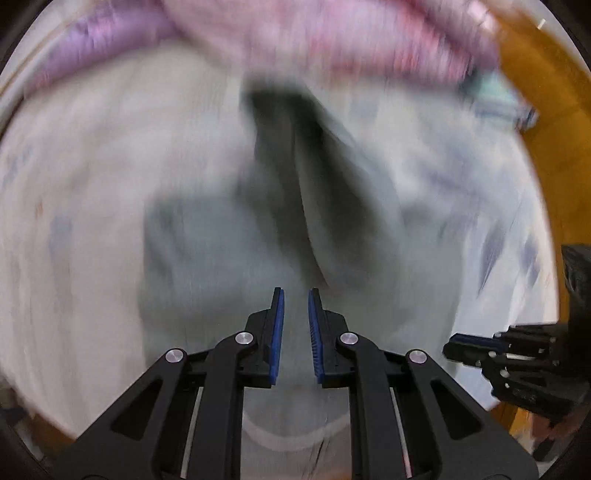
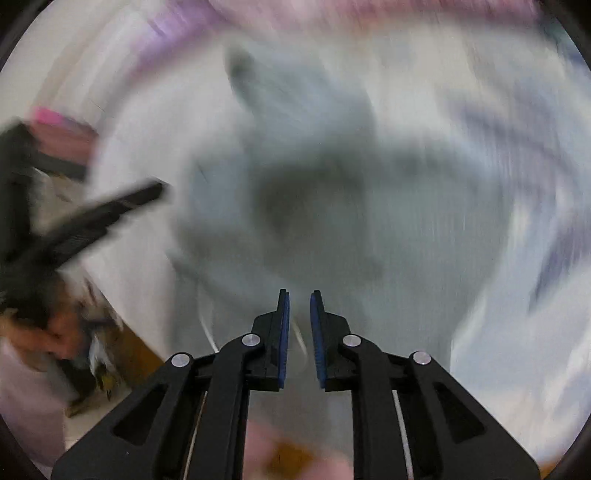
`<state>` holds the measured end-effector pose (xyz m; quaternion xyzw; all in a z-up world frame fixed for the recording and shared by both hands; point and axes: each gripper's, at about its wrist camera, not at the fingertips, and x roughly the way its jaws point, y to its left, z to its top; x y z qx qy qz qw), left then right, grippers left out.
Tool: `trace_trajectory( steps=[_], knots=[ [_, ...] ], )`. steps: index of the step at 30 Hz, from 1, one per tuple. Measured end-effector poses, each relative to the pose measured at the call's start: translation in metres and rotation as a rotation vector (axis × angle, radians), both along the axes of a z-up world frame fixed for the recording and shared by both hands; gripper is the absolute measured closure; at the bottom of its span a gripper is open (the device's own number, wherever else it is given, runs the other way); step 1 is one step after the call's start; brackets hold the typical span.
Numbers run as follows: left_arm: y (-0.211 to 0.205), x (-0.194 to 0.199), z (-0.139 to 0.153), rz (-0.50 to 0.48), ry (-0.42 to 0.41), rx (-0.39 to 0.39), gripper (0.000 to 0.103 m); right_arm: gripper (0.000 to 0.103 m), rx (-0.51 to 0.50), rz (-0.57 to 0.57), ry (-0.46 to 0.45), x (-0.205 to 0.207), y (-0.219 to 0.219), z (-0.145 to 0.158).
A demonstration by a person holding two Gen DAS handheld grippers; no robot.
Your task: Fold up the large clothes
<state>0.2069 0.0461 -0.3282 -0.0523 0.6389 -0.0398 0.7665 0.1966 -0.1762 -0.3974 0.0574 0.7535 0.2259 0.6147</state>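
Left hand-held gripper (image 1: pixel 296 295) hangs over the garment (image 1: pixel 221 236) with its blue pads (image 1: pixel 277 332) parted by a narrow gap and nothing between them, so it is released. Our right hand-held gripper (image 2: pixel 300 297) shows the same state: pads slightly apart, gripping nothing, with pale grey cloth beneath. Both views are heavily blurred, so fine detail is lost.

The garment is a pale grey piece of clothing lying spread on a white, faintly patterned sheet (image 1: pixel 498 206) that covers the surface below. A deep dark fold (image 1: pixel 284 158) runs up its middle in the left view. What looks like a curved neckline or hem (image 1: pixel 291 439) sits between the left gripper's arms.

We judge the cloth soft, light and limp; it will sag and slide unless held at two points. Best holds are probably the hem or shoulder corners, one per gripper, pinching a single layer.

Beyond the sheet lies a pink and purple blanket (image 1: pixel 332 33). An orange-brown wooden edge (image 1: pixel 546 110) shows at the right.
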Motion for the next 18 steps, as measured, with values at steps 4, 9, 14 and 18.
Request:
trace_trajectory(
  steps=[4,9,14,18],
  knots=[
    [0.019,-0.01,-0.031,0.079,0.123,-0.085,0.059,0.086,0.014,-0.143,0.076,0.004,-0.011,-0.011],
    [0.057,0.05,-0.017,0.226,-0.034,-0.242,0.013,0.033,0.05,-0.241,-0.15,0.058,-0.005,0.033],
    [0.076,0.125,-0.055,0.366,-0.014,-0.464,0.013,0.031,0.099,-0.331,-0.173,0.081,-0.003,0.04],
    [0.066,0.165,-0.103,0.417,0.099,-0.407,0.094,0.031,0.086,-0.369,-0.145,0.091,-0.006,0.036]
  ],
)
